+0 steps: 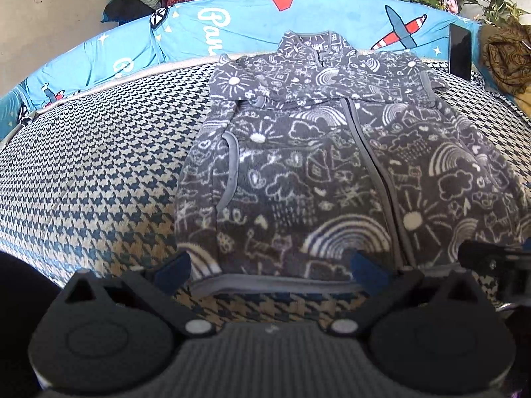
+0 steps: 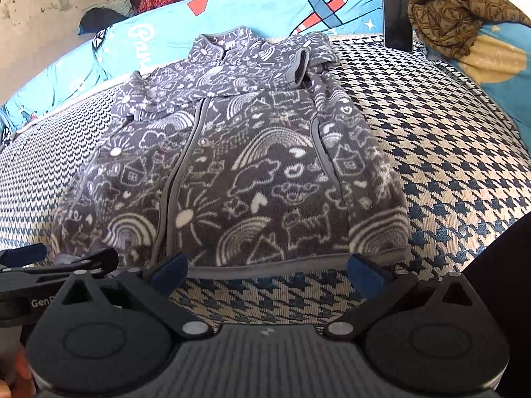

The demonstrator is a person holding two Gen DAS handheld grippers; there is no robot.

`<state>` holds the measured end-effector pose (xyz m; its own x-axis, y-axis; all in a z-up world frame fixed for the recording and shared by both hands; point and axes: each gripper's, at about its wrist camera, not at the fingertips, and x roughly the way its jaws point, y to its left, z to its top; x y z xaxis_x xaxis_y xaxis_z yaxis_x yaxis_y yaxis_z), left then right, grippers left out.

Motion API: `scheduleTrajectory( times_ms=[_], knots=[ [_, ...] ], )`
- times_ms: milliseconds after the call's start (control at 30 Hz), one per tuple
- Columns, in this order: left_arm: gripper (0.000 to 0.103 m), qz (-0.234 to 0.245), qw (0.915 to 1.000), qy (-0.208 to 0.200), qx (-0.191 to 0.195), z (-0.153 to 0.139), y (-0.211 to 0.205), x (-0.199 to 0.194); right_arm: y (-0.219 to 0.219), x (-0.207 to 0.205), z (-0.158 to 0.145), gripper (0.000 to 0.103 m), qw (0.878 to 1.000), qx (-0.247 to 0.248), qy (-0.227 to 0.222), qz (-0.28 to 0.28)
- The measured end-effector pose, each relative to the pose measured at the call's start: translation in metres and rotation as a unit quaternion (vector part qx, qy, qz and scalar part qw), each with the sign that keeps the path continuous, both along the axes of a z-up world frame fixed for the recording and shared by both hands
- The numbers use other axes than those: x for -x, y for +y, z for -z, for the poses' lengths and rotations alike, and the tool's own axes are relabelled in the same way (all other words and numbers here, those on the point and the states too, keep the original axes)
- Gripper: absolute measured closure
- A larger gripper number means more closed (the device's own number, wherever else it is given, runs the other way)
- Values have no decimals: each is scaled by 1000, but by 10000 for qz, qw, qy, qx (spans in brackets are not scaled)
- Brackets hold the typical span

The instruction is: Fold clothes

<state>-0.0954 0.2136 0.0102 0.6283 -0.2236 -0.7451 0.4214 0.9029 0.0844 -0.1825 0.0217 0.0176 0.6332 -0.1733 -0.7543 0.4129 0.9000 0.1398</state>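
The left gripper (image 1: 271,270) and right gripper (image 2: 267,270), marked "Gen", hover with jaws spread wide at the hem of a grey fleece jacket (image 2: 232,165) with white doodles, lying flat, sleeves folded, on a houndstooth cover (image 2: 448,165). Behind: blue aeroplane-print fabric (image 2: 265,10) reading "Pan", a dark tablet (image 2: 397,26), a brown scarf (image 2: 454,16).

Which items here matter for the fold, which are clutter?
Job:
- grey doodle-print fleece jacket, sleeves already folded in
- left gripper, open
- right gripper, open

Clutter:
- brown patterned cloth bundle
- black upright tablet
- blue aeroplane-print cushion
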Motion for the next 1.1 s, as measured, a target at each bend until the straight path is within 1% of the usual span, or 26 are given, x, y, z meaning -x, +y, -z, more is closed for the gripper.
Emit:
scheduleTrajectory(
  times_ms=[100, 200, 333, 400, 533, 667, 733, 900, 1100],
  knots=[
    [0, 9, 10000, 61, -34, -2, -2, -7, -10, -3, -8, 0, 9997, -198, -156, -2],
    [0, 27, 9999, 109, -22, -4, -5, -15, -16, -9, -18, 0, 9992, -199, -314, -131],
    [0, 110, 9999, 76, 15, -9, -10, -27, -24, -23, -28, 0, 9976, -131, -571, -361],
    [0, 116, 9999, 84, 12, -11, -12, -34, -29, -34, -30, 0, 9972, -99, -562, -478],
    [0, 88, 9999, 49, 5, -13, -16, -51, -40, -56, -30, 0, 9968, -197, -481, -606],
    [0, 55, 9999, 88, 87, -13, -21, -68, -51, -73, -30, 0, 9958, -252, -519, -705],
    [0, 61, 9999, 81, 104, -14, -24, -78, -58, -82, -28, 0, 9959, -362, -474, -683],
    [0, 95, 9999, -52, 3, -18, -36, -100, -81, -100, -27, 0, 9957, -611, -573, -386],
    [0, 69, 9999, 72, 90, -21, -43, -135, -108, -124, -29, 0, 9953, -699, -656, -161]
  ],
)
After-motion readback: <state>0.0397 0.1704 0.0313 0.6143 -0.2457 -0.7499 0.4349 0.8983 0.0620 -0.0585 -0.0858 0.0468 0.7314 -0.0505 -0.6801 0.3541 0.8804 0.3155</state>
